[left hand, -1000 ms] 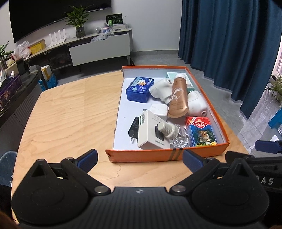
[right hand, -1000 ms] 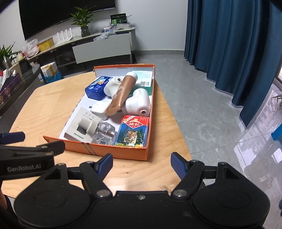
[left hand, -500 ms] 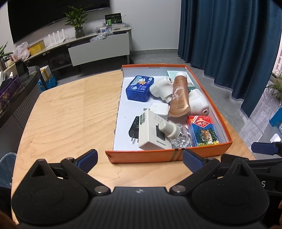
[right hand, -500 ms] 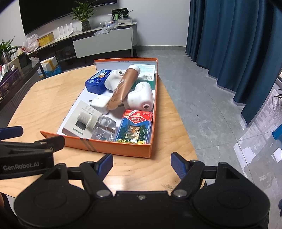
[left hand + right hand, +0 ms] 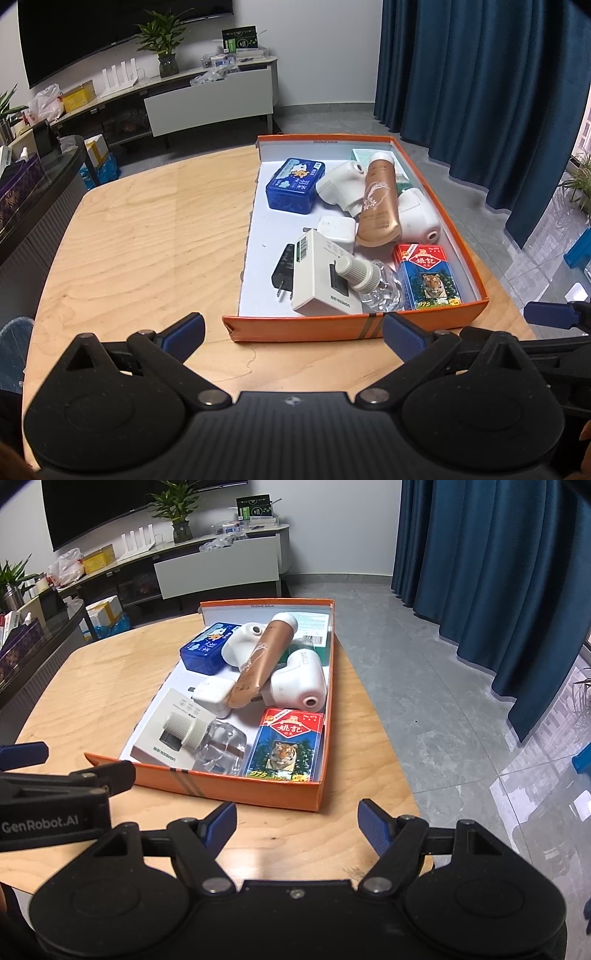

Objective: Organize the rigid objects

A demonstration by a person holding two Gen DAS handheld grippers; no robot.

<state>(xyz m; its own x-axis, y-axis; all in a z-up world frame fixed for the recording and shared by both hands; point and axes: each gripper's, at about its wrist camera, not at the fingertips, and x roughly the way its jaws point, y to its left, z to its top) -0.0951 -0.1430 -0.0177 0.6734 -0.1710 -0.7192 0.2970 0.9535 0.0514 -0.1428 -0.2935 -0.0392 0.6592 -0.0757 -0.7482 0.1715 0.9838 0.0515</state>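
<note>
An orange box (image 5: 303, 326) (image 5: 258, 794) sits on the wooden table and holds several items. Inside lie a blue tin (image 5: 295, 186) (image 5: 205, 650), a brown bottle (image 5: 378, 197) (image 5: 260, 664) resting across two white devices (image 5: 419, 214) (image 5: 299, 683), a tiger card pack (image 5: 426, 275) (image 5: 286, 744), a white charger box (image 5: 323, 275) (image 5: 168, 734), a clear glass bottle with a ribbed white cap (image 5: 373, 284) (image 5: 214, 742), a black plug (image 5: 284, 267) and a small white adapter (image 5: 336, 229) (image 5: 214, 694). My left gripper (image 5: 293, 334) stands open just before the box's near wall. My right gripper (image 5: 297, 821) is open too, in front of the box's near right corner. Nothing is held.
Bare wooden tabletop (image 5: 147, 240) stretches left of the box. The table's right edge (image 5: 391, 746) drops to a grey tiled floor. Blue curtains (image 5: 480, 92) hang at the right. A low cabinet (image 5: 207, 99) with a plant and clutter lines the far wall.
The right gripper's view has drawn slightly closer to the box, which now sits larger and lower in it. The left gripper's view is almost unchanged. Both stay open and empty.
</note>
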